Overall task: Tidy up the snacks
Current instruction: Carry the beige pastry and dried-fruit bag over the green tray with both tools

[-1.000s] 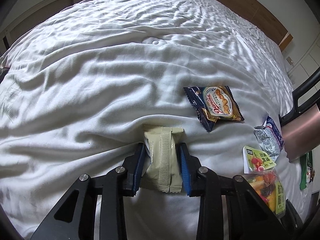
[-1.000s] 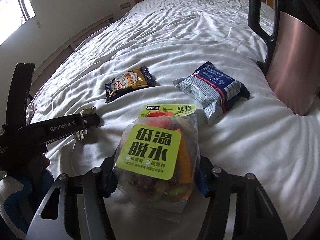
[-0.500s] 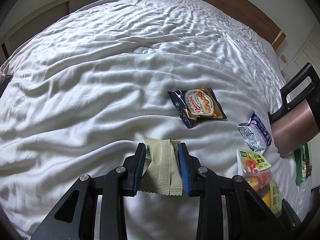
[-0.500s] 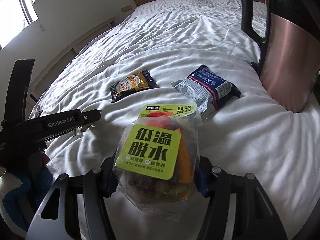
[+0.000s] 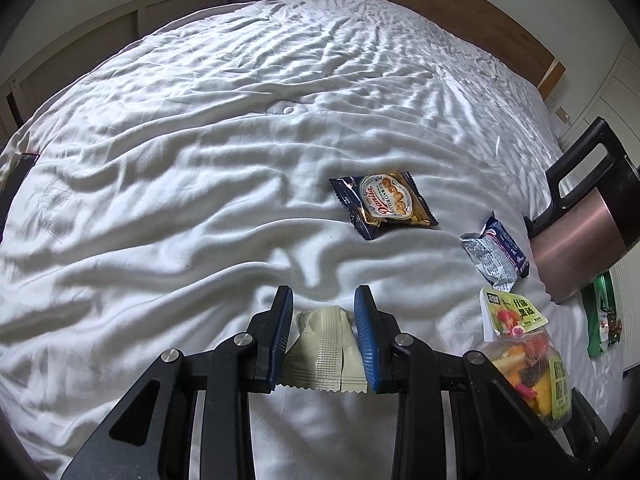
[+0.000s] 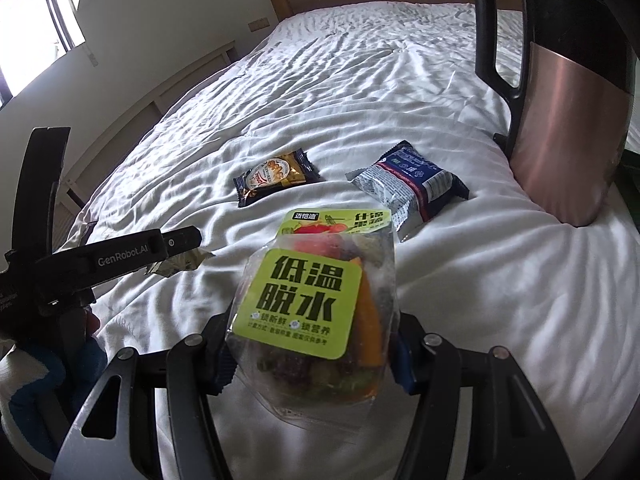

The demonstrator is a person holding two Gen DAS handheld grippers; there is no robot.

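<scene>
My left gripper (image 5: 324,300) stands around a beige snack packet (image 5: 326,354) that lies on the white bed; its jaws have spread and show gaps beside the packet. My right gripper (image 6: 310,350) is shut on a clear bag of dried fruit with a green label (image 6: 306,300), also seen in the left wrist view (image 5: 528,364). A dark cookie packet (image 5: 384,204) (image 6: 276,176) and a blue-and-silver packet (image 5: 494,254) (image 6: 408,184) lie on the bed ahead. The left gripper shows in the right wrist view (image 6: 176,242).
A copper-and-black kettle (image 6: 568,112) (image 5: 580,236) stands on the bed at the right. A green packet (image 5: 602,316) lies beside it. The wooden headboard (image 5: 440,4) is at the far end. The white duvet (image 5: 200,160) is wrinkled.
My left gripper has opened off the beige packet and drawn back, leaving it on the bed. The right gripper keeps its hold on the fruit bag and has lifted slightly.
</scene>
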